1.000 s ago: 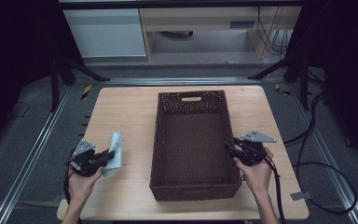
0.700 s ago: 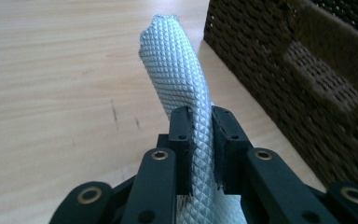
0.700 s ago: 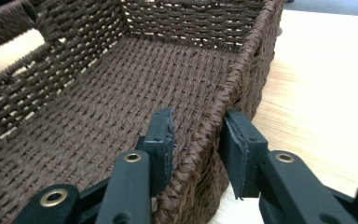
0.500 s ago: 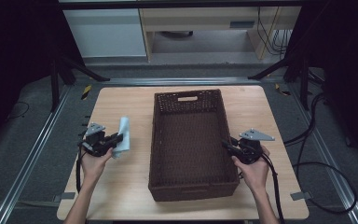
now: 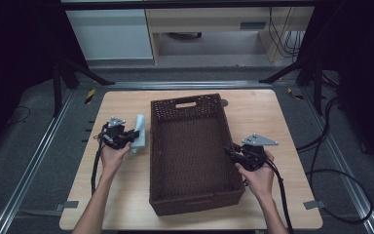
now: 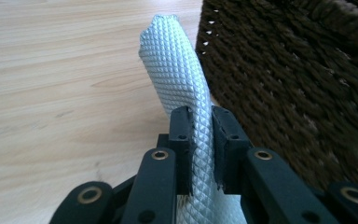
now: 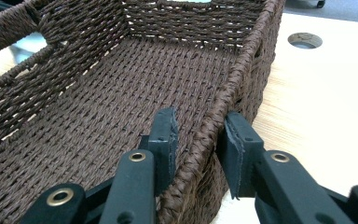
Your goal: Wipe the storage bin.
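Two grippers are in our hands at the wooden table (image 5: 121, 204). Our left gripper (image 5: 130, 137), at the left-centre of the high view, is clamped on a pale blue-grey pouch (image 5: 140, 134) with a diamond-embossed surface; in the left gripper view the two black jaws pinch the pouch (image 6: 177, 74) from both sides and it rises above them, bending slightly at the top. The pouch sits just beside the outer left wall of the dark brown woven basket (image 6: 298, 79), over bare table, not inside it.

Our right gripper (image 5: 231, 152), at the right-centre of the high view, straddles the basket's right wall. Its jaws have just been closing, with the braided rim (image 7: 209, 126) between them: one jaw inside the basket, one outside. The inner jaw lies against the weave; a sliver of gap shows by the outer jaw, so we cannot tell whether the grip is firm.

Outward from both grippers, the basket (image 5: 195, 109) lies lengthwise down the middle of the table, a handle slot at its far end. Its woven floor is bare.
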`<state>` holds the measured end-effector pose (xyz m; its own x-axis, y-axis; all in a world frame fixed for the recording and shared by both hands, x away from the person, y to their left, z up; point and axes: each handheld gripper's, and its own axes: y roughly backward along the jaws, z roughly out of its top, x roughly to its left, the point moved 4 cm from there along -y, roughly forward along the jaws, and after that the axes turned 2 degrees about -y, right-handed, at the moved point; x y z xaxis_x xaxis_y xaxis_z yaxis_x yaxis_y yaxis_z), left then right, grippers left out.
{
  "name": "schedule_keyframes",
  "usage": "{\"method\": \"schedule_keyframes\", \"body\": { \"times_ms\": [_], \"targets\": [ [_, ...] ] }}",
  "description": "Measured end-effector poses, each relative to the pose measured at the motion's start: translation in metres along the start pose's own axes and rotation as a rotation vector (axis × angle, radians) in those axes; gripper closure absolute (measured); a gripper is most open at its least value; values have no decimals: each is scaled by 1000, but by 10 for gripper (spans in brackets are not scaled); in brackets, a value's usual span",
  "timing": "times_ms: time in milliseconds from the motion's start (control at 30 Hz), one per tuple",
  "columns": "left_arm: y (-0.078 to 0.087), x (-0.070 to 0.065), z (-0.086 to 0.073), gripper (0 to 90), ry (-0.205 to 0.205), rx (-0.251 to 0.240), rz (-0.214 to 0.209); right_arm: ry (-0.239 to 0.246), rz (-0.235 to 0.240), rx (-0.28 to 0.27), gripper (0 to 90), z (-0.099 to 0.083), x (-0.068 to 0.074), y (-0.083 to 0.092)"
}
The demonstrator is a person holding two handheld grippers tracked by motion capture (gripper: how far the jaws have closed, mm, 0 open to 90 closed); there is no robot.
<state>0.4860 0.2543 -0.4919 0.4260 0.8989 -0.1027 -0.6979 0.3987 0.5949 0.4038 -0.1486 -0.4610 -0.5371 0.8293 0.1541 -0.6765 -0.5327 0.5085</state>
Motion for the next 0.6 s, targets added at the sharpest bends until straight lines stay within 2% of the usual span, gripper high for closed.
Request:
{"method": "schedule_keyframes", "body": {
  "times_ms": [100,133,300,433,600],
  "targets": [
    [-10,-3,3,783,4,-2,-14,6,2,-2,691,0,2,0],
    [-20,-6,6,784,-8,7,-20,7,4,-3,692,0,2,1],
    [-42,-12,9,791,-12,30,-27,8,5,-3,690,-1,2,1],
    [-52,-9,3,792,10,54,-30,14,0,-2,688,0,2,1],
    [-53,-8,-2,793,24,62,-54,19,-4,-4,684,0,2,1]
  ]
}}
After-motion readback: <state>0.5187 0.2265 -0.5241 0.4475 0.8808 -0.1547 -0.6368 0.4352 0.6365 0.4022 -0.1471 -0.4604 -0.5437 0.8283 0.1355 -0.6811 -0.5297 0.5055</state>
